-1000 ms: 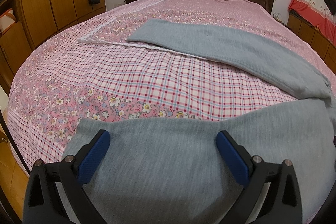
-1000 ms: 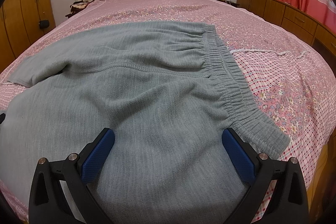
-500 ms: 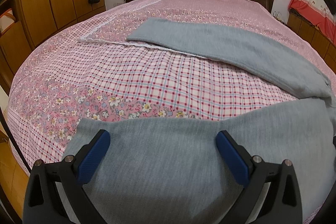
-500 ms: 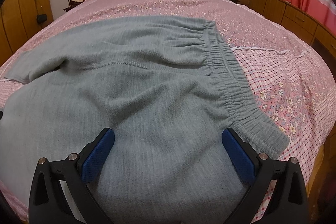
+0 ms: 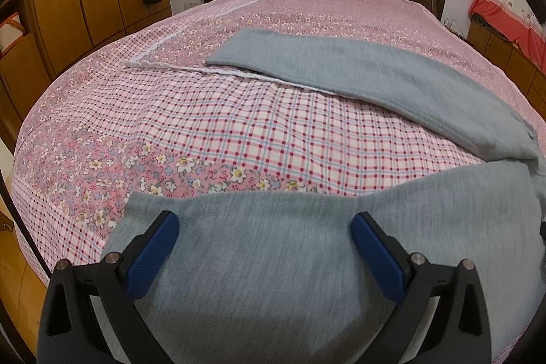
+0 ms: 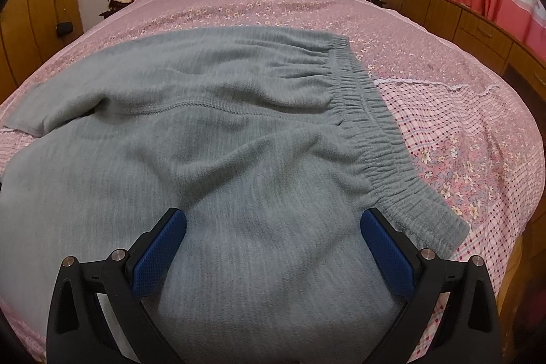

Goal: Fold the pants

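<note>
Pink bed (image 5: 211, 132) filling both views, grey pants (image 6: 211, 139) spread flat across its near half, near edge cut off below, left gripper (image 5: 264, 236) released over a leg, right gripper (image 6: 273, 232) released near the waistband (image 6: 378, 139).

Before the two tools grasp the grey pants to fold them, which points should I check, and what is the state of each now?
1. Left tool open over the near leg: ok.
2. Right tool open near the waistband: ok.
3. Grey pants lying flat: not ok, wrinkles around the seat.
4. Far leg spread out straight: ok.
5. Bedspread free of other items near the pants: ok.
6. Fabric between the fingers: cannot tell.
</note>
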A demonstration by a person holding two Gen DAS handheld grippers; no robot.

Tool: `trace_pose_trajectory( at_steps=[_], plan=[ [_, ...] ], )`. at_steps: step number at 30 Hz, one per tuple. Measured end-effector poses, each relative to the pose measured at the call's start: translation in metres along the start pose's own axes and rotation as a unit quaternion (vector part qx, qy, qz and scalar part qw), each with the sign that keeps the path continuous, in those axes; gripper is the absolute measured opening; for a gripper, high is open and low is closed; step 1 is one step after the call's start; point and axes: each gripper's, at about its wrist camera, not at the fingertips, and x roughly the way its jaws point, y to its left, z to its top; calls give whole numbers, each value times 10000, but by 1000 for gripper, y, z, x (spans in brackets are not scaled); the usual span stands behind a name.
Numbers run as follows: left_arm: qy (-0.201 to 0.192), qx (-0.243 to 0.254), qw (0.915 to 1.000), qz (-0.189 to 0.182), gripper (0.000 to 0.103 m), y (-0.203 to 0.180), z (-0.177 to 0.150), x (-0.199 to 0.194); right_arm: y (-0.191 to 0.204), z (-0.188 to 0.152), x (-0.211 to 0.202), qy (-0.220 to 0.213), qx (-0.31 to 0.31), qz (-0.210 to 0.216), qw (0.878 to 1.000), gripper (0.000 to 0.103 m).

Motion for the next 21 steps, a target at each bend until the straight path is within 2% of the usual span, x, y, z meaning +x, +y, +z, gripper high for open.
trace_pose_trajectory(
  at_steps=[8,15,19,21],
  plan=[
    [140,86,9998,57,103,-4,10,0,-5,11,-11,101,-35,189,9998,103],
    [404,380,9985,-8,103,-9,28,-9,-6,37,-26,-132,-204,388,9989,103],
    [422,606,9973,-20,103,-12,43,-15,-9,56,-26,-105,-59,860,9962,103],
    [380,681,9968,-146,103,-12,54,-20,-11,65,-24,-79,21,1085,9941,103]
  ],
)
